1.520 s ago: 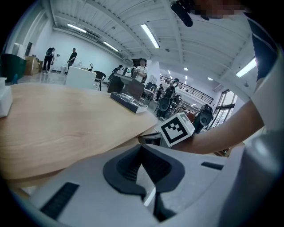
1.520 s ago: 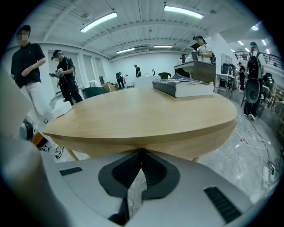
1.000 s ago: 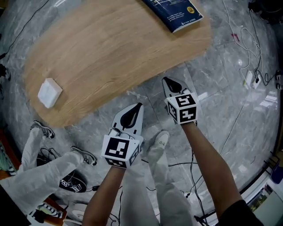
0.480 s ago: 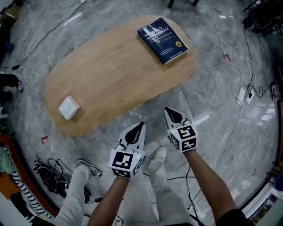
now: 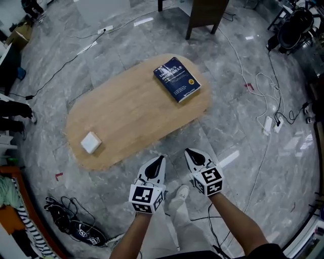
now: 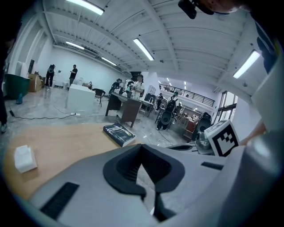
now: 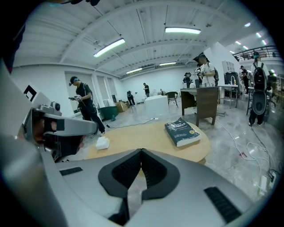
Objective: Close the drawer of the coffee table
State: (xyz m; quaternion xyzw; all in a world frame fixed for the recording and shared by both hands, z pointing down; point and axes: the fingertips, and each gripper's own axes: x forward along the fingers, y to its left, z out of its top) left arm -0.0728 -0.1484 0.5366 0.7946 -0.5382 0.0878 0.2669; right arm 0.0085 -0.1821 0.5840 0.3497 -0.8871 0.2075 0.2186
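Observation:
The oval wooden coffee table stands on the grey marble floor, and no drawer shows on it in any view. Both grippers hover over the floor just off its near edge. My left gripper is shut with nothing in it, its tips pointing at the table. To its right, my right gripper is also shut and empty. In the left gripper view the closed left gripper faces the tabletop. The closed right gripper in the right gripper view looks across the table.
A blue book lies at the table's far right end and a small white box at its left end. Cables and a power strip lie on the floor at right. Shoes sit at lower left, dark furniture beyond the table.
The head view has pulled up and back, so the whole table now shows, smaller and farther. Both grippers stay shut, side by side, a little farther from the table's near edge.

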